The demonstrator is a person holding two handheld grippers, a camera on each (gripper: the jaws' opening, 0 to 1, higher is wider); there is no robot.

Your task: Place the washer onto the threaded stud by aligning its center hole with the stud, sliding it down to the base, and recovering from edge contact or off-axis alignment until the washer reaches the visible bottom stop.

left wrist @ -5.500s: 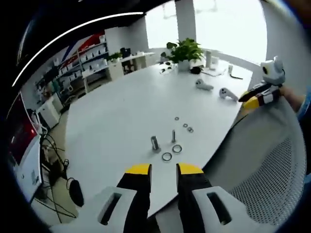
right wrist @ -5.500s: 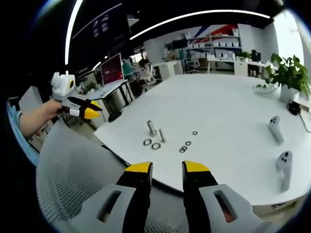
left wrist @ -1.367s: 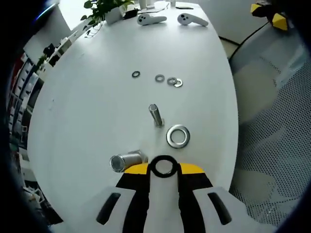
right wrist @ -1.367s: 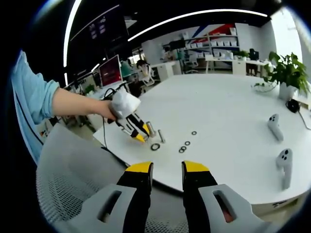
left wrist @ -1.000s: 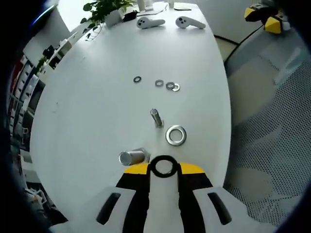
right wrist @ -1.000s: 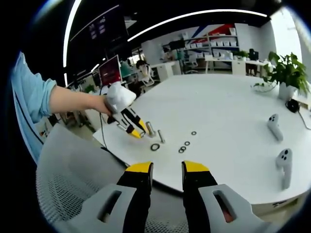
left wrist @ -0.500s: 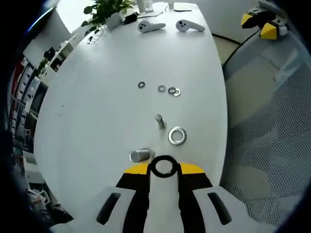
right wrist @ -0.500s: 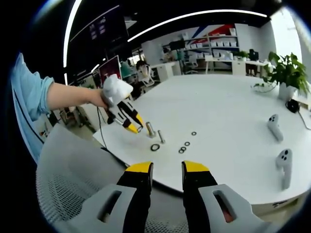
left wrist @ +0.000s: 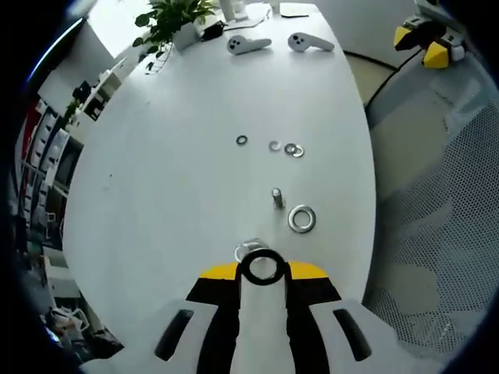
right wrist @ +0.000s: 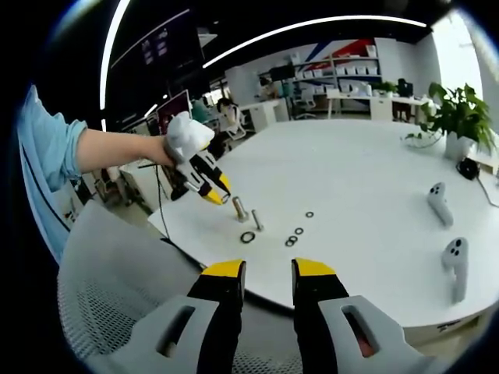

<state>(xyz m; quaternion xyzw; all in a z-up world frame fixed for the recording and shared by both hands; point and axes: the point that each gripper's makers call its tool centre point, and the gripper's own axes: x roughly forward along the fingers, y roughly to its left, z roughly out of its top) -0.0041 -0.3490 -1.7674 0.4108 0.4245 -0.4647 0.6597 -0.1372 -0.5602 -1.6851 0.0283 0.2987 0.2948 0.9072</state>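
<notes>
Washer (left wrist: 263, 267): dark ring pinched by its edges between my left gripper (left wrist: 263, 271) tips, hole facing the camera, held above the table (left wrist: 156, 156) edge.
Left claw: closed on the washer — grip looks centred, ring roughly flat to the lens.
Right claw: right gripper (right wrist: 264, 269) hangs off the table over the mesh chair (right wrist: 117, 288), jaws parted with a gap between them, holding nothing.
Stud (left wrist: 276, 197): upright on the table, ahead of the held ring and slightly right in the left gripper view; in the right gripper view it stands just beyond the left gripper (right wrist: 212, 191).
Nearby clutter: short metal cylinder (left wrist: 248, 249) just past the washer, a silver washer (left wrist: 302, 219) lying flat beside the stud, a row of small washers (left wrist: 284, 147) further out.
Step in hand: I judge this as carry-and-align — washer not yet over the stud.
How I'd do it well: bring the ring above the stud tip, level it so the hole's axis matches the stud, then lower slowly; if an edge catches the thread, back off a little and re-centre rather than push.
Risk: cylinder sits close to the path — steer clear of it.
</notes>
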